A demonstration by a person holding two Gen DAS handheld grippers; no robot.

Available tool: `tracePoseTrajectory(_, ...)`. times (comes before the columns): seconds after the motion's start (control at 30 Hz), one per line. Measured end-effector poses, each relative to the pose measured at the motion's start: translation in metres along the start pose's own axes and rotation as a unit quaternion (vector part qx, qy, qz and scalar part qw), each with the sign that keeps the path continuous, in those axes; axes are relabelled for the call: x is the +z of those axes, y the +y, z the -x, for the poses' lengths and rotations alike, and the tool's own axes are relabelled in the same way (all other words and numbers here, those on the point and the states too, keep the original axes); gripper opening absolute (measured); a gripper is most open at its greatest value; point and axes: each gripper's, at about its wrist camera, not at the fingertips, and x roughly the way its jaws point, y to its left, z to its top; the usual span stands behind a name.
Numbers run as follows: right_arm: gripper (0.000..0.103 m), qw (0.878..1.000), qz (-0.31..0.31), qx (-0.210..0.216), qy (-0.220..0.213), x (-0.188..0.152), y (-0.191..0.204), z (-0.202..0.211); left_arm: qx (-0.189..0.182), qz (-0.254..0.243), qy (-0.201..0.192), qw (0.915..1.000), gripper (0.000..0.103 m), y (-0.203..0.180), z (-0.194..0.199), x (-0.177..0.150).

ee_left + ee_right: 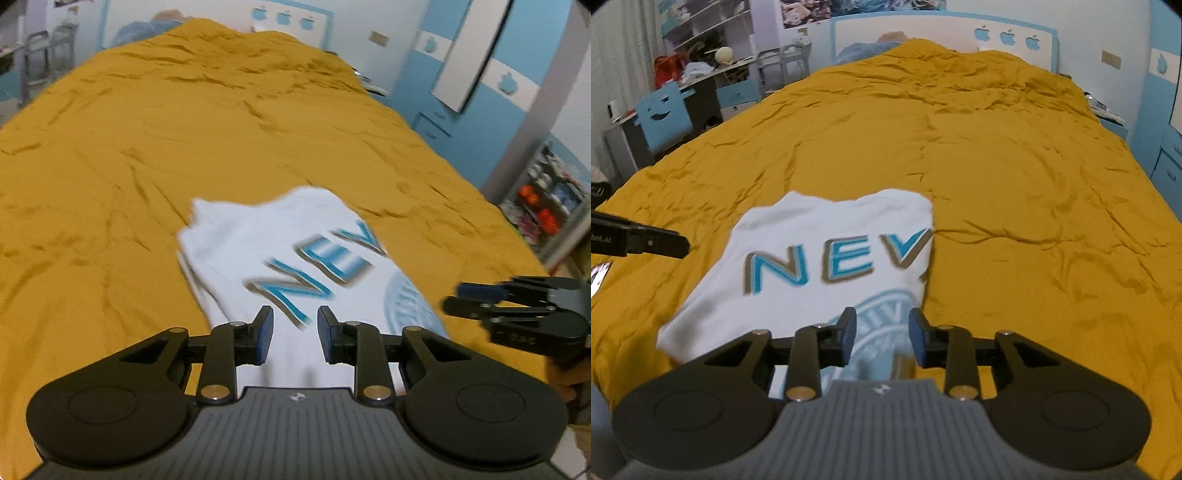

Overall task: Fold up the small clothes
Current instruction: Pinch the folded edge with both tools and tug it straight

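- The white shirt (820,258) lies folded on the yellow bed (997,166). Its long side runs from 7 o'clock up to 1 o'clock in the right view.
- The blue letters "NEV" read the right way up there.
- The right gripper (881,338) hangs over the shirt's near edge, jaws apart, holding nothing.
- The left gripper (295,332) is above the shirt too, jaws apart and empty.
- The shelf (546,206) at 3 o'clock holds small orange things.

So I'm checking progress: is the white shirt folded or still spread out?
Folded. The white shirt lies as a compact rectangle on the yellow bedspread, no sleeves showing, its lettering cut off at the right fold.
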Motion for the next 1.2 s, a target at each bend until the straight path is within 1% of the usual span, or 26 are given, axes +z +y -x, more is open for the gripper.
tracePoseTrajectory(0.13, 0.031, 1.0, 0.013, 0.005, 0.001, -0.021, 0.014, 0.007, 0.006, -0.004, 0.034, 0.9994, 0.031, -0.007, -0.015, -0.024)
tracePoseTrajectory(0.2, 0.031, 1.0, 0.018, 0.001, 0.006, -0.03, 0.018, 0.005, 0.014, -0.002, 0.05, 0.9987, 0.028, -0.005, -0.023, -0.033)
tracePoseTrajectory(0.3, 0.031, 1.0, 0.019, -0.003, 0.023, -0.044, 0.018, -0.004, 0.031, -0.004, 0.06, 0.9977, 0.025, -0.002, -0.03, -0.045)
tracePoseTrajectory(0.43, 0.03, 0.999, 0.016, -0.008, 0.046, -0.064, 0.014, -0.022, 0.029, 0.008, 0.075, 0.9967, 0.022, 0.011, -0.04, -0.058)
tracePoseTrajectory(0.53, 0.03, 0.998, -0.002, -0.007, 0.055, -0.074, 0.011, -0.034, 0.036, 0.004, 0.083, 0.9959, 0.022, 0.015, -0.052, -0.066)
tracePoseTrajectory(0.67, 0.03, 0.998, 0.001, -0.015, 0.058, -0.084, 0.015, -0.044, 0.045, 0.001, 0.09, 0.9949, 0.022, 0.016, -0.062, -0.071)
tracePoseTrajectory(0.8, 0.03, 0.998, -0.011, -0.007, 0.058, -0.084, 0.01, -0.047, 0.057, -0.017, 0.091, 0.9941, 0.022, 0.01, -0.059, -0.069)
tracePoseTrajectory(1.0, 0.03, 0.998, -0.002, -0.012, 0.055, -0.078, 0.013, -0.041, 0.064, -0.035, 0.08, 0.9941, 0.022, 0.001, -0.047, -0.072)
tracePoseTrajectory(1.1, 0.03, 0.998, 0.008, -0.014, 0.053, -0.073, 0.015, -0.036, 0.068, -0.042, 0.067, 0.9946, 0.024, -0.003, -0.037, -0.07)
tracePoseTrajectory(1.17, 0.031, 0.999, 0.007, -0.013, 0.051, -0.068, 0.016, -0.028, 0.069, -0.047, 0.055, 0.995, 0.029, -0.007, -0.029, -0.067)
tracePoseTrajectory(1.2, 0.033, 0.999, 0.005, -0.013, 0.05, -0.066, 0.015, -0.024, 0.071, -0.051, 0.045, 0.9951, 0.029, -0.01, -0.024, -0.066)
